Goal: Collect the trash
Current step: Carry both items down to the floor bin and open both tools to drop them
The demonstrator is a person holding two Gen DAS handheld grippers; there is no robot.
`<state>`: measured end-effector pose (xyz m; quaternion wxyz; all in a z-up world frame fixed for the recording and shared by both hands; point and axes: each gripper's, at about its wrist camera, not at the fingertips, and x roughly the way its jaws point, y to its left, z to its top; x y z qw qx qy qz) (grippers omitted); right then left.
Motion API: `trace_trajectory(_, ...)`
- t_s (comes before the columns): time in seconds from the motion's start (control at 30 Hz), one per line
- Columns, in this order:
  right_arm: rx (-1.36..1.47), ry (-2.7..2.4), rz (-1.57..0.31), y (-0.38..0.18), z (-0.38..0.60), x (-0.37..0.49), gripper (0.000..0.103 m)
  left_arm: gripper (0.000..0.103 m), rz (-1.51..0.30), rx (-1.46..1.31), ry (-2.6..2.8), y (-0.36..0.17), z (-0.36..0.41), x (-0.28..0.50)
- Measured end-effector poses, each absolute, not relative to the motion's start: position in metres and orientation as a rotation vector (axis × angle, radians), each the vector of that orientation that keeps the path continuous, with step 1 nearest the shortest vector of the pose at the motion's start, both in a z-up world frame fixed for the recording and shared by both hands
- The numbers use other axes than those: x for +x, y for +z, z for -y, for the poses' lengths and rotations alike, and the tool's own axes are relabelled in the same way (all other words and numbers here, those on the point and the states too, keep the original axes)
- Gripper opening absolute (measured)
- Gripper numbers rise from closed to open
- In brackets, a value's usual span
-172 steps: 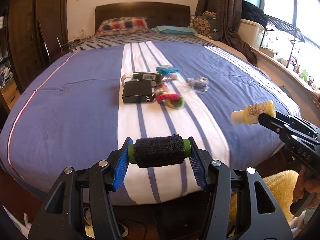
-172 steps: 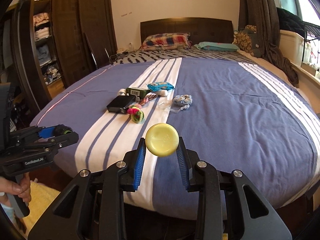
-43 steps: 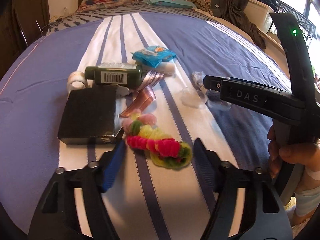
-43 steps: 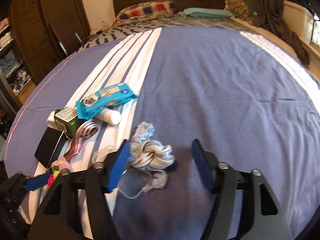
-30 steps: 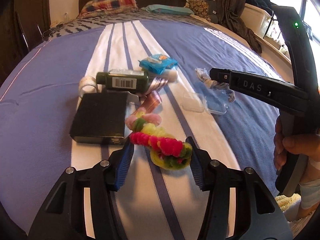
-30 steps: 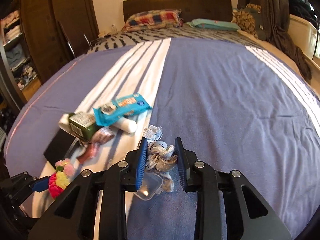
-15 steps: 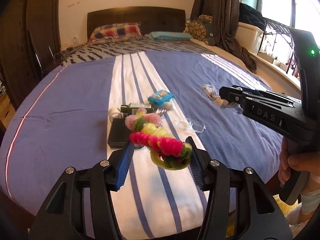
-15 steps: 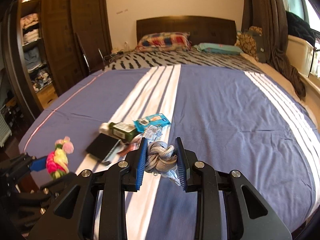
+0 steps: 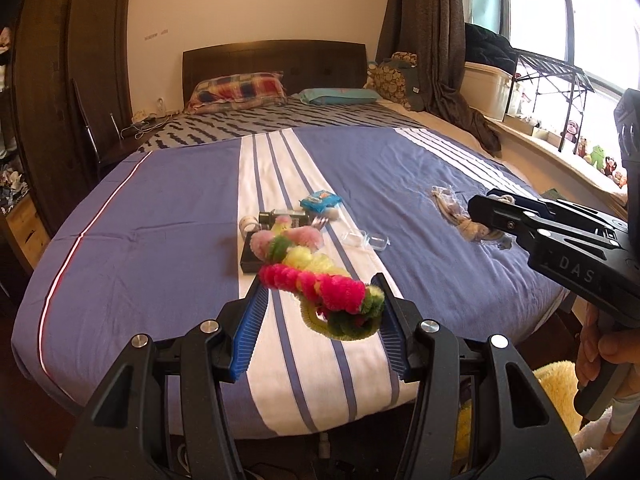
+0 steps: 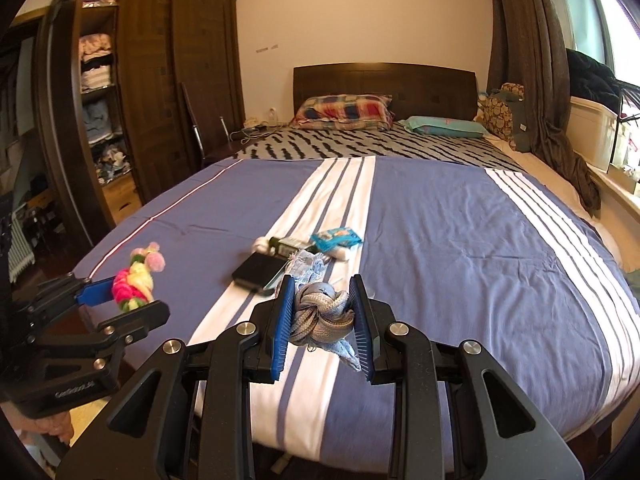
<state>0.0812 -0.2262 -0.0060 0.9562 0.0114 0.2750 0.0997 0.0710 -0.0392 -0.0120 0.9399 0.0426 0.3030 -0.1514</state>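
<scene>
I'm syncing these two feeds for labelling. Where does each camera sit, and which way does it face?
Left wrist: sits on the left claw, facing the headboard; it grips a pom-pom garland; the right claw and a hand show.
Right wrist: sits on the right claw, facing likewise; it grips a knotted rope; the left claw shows.
Shared: the striped bed, black box, blue packet.

Pompom garland (image 9: 316,280): pink, yellow, red, green fluff, clamped aloft in left gripper (image 9: 320,312); knotted grey-blue rope (image 10: 320,314): frayed ends, pinched in right gripper (image 10: 322,316), lifted; blue wrapper (image 9: 321,201), green bottle (image 9: 284,217), black box (image 10: 258,270), clear plastic tray (image 9: 366,240): lying on striped bedspread (image 9: 160,208), clustered at 12 o'clock.
</scene>
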Motion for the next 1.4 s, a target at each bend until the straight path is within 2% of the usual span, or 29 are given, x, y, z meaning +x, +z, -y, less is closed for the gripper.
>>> trace_trajectory(0.33, 0.048, 0.215, -0.613, -0.045, 0.224, 0.041, 0.029, 0.050, -0.694, 0.102, -0.320, -0.052, 0.035, 0.045)
trace_trajectory(0.83, 0.099, 0.228, -0.792, -0.132, 0.223, 0.021, 0.029, 0.050, -0.880, 0.095, -0.346, -0.142, 0.028, 0.023)
trace_trajectory(1.4, 0.105, 0.240, -1.092, -0.244, 0.208, 0.023, 0.029, 0.050, -1.220, 0.069, -0.410, -0.277, 0.038, 0.034)
